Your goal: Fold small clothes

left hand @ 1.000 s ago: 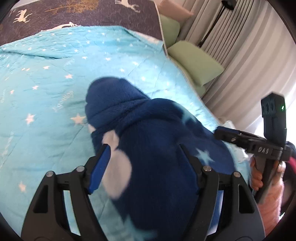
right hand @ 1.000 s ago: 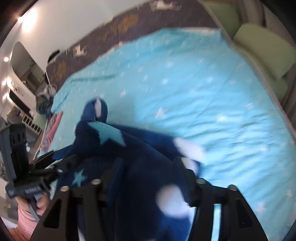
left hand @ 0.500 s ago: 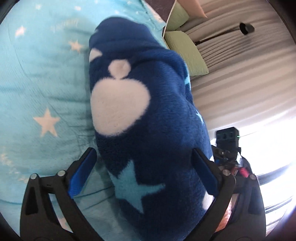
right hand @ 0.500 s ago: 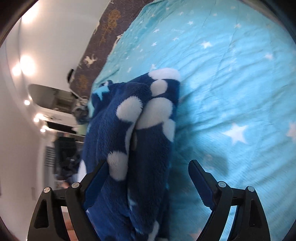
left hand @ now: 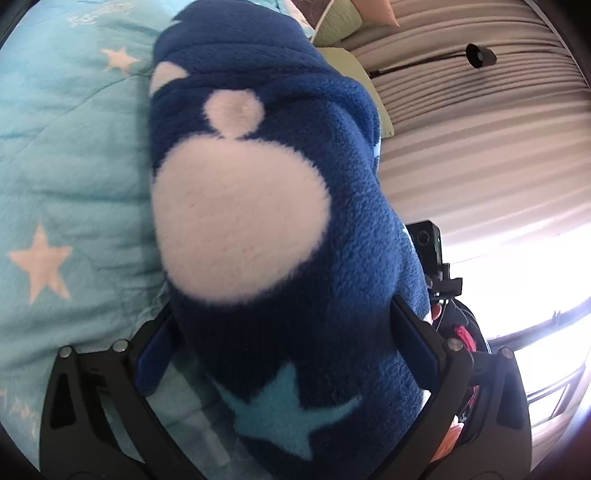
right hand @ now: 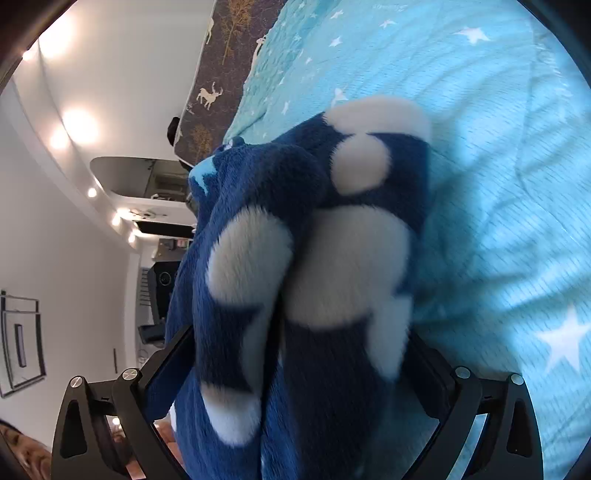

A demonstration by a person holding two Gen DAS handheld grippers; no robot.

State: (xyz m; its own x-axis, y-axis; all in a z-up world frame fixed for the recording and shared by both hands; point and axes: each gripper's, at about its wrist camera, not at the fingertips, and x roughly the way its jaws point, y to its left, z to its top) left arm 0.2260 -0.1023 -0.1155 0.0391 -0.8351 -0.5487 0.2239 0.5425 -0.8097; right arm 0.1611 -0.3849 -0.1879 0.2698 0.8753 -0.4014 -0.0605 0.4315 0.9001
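A dark blue fleece garment (left hand: 295, 258) with white blobs and light blue stars fills the middle of both wrist views and lies bunched on the turquoise quilt (left hand: 74, 184) of a bed. The quilt carries white stars. In the left wrist view the left gripper (left hand: 284, 339) has its two fingers spread wide, one on each side of the garment; the cloth passes between them and touches the blue pads (left hand: 153, 354), but the fingers do not look pressed together on it, so I cannot tell for sure whether they really hold it. In the right wrist view the right gripper (right hand: 295, 354) shows the same: its fingers stand wide apart with the thick folded garment (right hand: 314, 258) between them, and the fleece covers the pads. Here the cloth is doubled, with two layers side by side. The garment sits toward the side edge of the bed, where green cushions (left hand: 340, 22) lie at the quilt's border, next to a pale curtain (left hand: 480, 129). At the head of the bed a dark cover with deer and trees (right hand: 218, 74) is visible. Part of the other gripper's body (left hand: 432, 251) appears behind the garment in the left view.
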